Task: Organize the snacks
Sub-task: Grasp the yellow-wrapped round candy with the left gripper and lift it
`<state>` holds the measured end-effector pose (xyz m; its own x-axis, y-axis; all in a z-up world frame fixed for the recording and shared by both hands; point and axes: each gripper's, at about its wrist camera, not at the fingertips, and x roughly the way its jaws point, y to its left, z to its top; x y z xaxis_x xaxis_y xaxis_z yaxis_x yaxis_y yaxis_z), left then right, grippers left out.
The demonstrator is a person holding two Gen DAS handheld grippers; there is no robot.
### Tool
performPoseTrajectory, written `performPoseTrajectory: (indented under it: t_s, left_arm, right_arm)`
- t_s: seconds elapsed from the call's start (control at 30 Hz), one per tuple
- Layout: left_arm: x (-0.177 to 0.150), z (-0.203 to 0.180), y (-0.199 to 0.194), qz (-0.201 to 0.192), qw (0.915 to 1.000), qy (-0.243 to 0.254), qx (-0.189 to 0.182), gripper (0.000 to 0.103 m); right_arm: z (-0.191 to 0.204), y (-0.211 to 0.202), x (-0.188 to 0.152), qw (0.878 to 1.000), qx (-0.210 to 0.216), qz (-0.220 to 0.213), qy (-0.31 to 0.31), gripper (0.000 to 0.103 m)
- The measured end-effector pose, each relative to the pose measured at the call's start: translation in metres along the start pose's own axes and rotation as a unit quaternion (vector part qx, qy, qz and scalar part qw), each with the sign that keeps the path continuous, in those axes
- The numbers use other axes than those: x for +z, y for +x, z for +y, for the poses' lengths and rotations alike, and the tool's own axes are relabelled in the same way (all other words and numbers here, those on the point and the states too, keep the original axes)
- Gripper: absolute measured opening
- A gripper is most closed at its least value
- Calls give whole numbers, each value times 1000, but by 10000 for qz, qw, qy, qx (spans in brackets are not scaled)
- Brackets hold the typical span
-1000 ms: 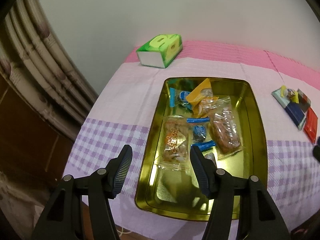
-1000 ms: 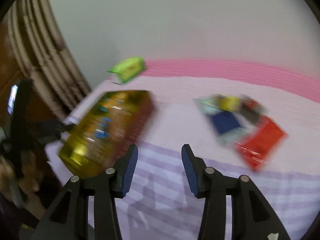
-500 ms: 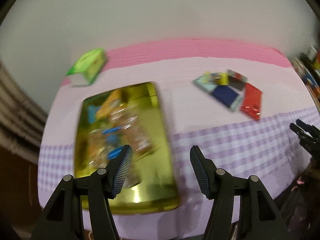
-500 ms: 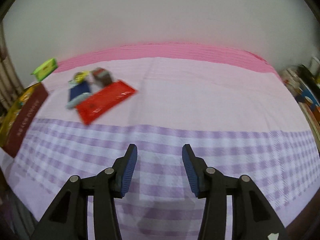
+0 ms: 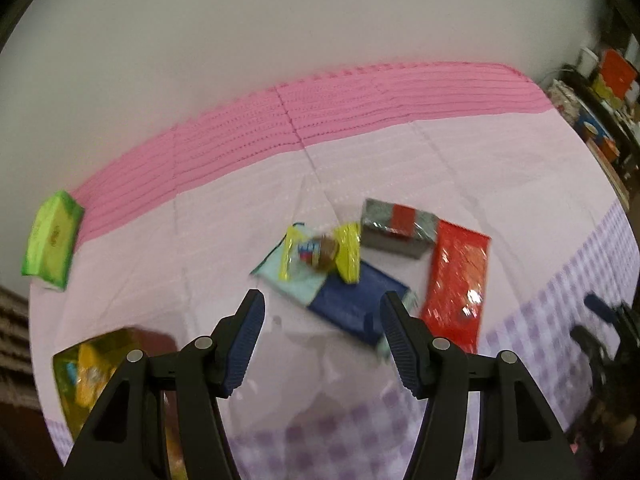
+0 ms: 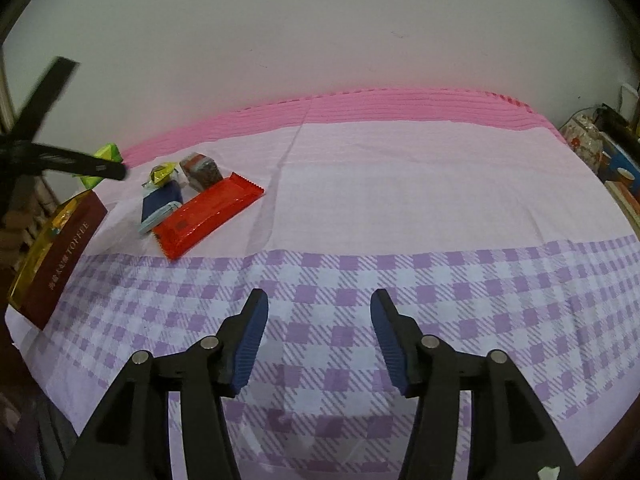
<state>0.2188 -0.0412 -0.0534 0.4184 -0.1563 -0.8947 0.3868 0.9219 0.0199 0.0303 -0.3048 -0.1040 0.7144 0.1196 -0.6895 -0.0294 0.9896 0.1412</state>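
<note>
A cluster of snacks lies on the pink and lilac tablecloth: a long red packet [image 5: 456,284] [image 6: 208,214], a blue packet [image 5: 352,304] [image 6: 160,200], a yellow-wrapped sweet [image 5: 320,254] [image 6: 162,172] and a grey and red wrapped block [image 5: 396,228] [image 6: 200,172]. My left gripper [image 5: 322,322] hovers open just in front of the blue packet, nothing between its fingers. The gold tin [image 5: 96,376] [image 6: 48,248] holding snacks sits at the left edge. My right gripper [image 6: 318,322] hangs over bare checked cloth, its jaws opening and empty.
A green tissue box [image 5: 52,236] [image 6: 104,158] lies at the far left near the wall. Shelves with boxes and clutter [image 5: 600,92] stand beyond the table's right end. The other gripper [image 6: 60,160] shows dark at the left of the right wrist view.
The left gripper swung right from over the gold tin to the loose snack cluster. The right gripper swept right away from the snacks, settled over checked cloth, and its jaws widened.
</note>
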Motion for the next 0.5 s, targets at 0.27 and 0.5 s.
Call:
performPoseTrajectory:
  t_s: [0.27,0.5]
  left_arm:
    - [20,0,38,175,9998,-27,-119,61]
    - [24,0,51,145,9998,-68,-127,40]
  right_arm:
    - [-14,4,-1,9991,264,69,327,51]
    - [-14,9,-1,9988,320,154,322,53]
